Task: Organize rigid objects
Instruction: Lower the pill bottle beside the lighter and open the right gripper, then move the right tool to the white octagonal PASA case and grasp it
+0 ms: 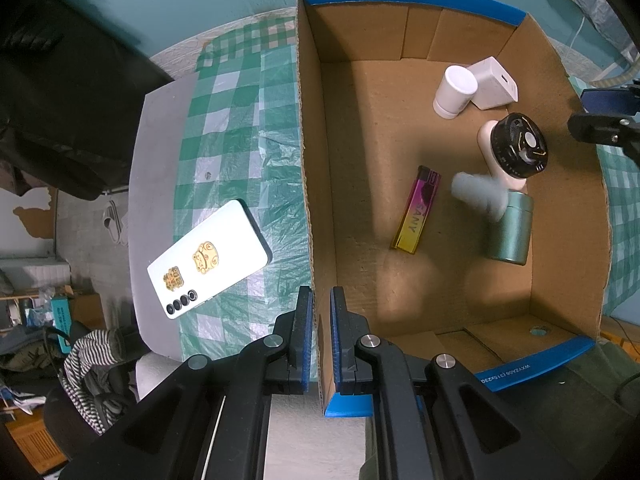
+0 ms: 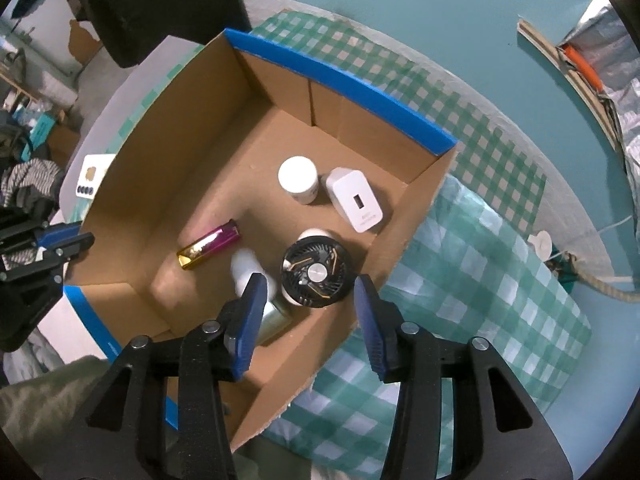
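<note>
A blurred pale cylinder (image 2: pixel 248 270) is tumbling inside the cardboard box (image 2: pixel 160 184), beside the small fan (image 2: pixel 318 273) and lighter (image 2: pixel 209 244). The right gripper (image 2: pixel 308 312) is hanging released above; the left gripper (image 1: pixel 321 334) is clenching the box's wall.

One cardboard box (image 2: pixel 168 128) holding one lighter (image 2: pixel 208 245), one fan (image 2: pixel 316 272), one charger (image 2: pixel 354 199), one white jar (image 2: pixel 299 178), one green canister (image 1: pixel 510 230); one phone (image 1: pixel 208 258) outside.
</note>
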The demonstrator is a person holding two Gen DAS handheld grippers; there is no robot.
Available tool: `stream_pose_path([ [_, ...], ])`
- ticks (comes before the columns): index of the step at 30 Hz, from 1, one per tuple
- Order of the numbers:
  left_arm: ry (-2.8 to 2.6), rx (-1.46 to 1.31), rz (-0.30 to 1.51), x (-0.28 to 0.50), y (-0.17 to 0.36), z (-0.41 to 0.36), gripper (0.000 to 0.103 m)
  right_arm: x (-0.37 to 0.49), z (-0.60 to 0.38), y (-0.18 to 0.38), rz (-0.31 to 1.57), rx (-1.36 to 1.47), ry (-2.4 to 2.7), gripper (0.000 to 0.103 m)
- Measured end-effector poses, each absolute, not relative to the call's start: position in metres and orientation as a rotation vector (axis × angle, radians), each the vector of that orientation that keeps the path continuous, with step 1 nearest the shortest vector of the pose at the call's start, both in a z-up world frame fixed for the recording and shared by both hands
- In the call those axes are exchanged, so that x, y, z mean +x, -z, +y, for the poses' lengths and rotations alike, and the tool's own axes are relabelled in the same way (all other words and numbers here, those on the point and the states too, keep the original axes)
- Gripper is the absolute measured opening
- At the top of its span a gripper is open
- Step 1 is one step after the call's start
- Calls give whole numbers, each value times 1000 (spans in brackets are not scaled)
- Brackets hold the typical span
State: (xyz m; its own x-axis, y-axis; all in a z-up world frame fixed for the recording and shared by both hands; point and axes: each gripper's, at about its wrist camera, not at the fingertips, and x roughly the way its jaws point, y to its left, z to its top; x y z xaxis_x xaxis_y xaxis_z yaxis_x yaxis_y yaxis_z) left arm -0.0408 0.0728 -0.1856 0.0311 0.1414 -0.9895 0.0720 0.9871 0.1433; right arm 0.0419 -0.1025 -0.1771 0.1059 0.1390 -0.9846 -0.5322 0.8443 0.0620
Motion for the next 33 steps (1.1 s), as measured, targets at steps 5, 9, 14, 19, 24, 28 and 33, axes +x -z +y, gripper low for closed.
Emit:
stream_pose_path([
  [5,-55,169,1542,-40,185,74,8,41,-108,171,1377,-328,-493,47],
  [9,-55,170,1541,-40,185,74,8,39,-114,166,1370,-322,-482,50],
  [14,-55,169,1541,-40,185,73,8,37,-125,163,1370,-306,-454,53],
  [19,-55,171,1541,-40,185,74,8,35,-139,164,1378,-283,-423,53],
  [24,-55,173,1541,-40,185,74,8,34,-156,166,1395,-234,-388,54],
  [28,-55,172,1541,-40,185,75,8,33,-170,172,1416,-196,-358,55],
  [33,-56,172,1541,-40,185,74,8,32,-185,179,1435,-172,-317,57],
])
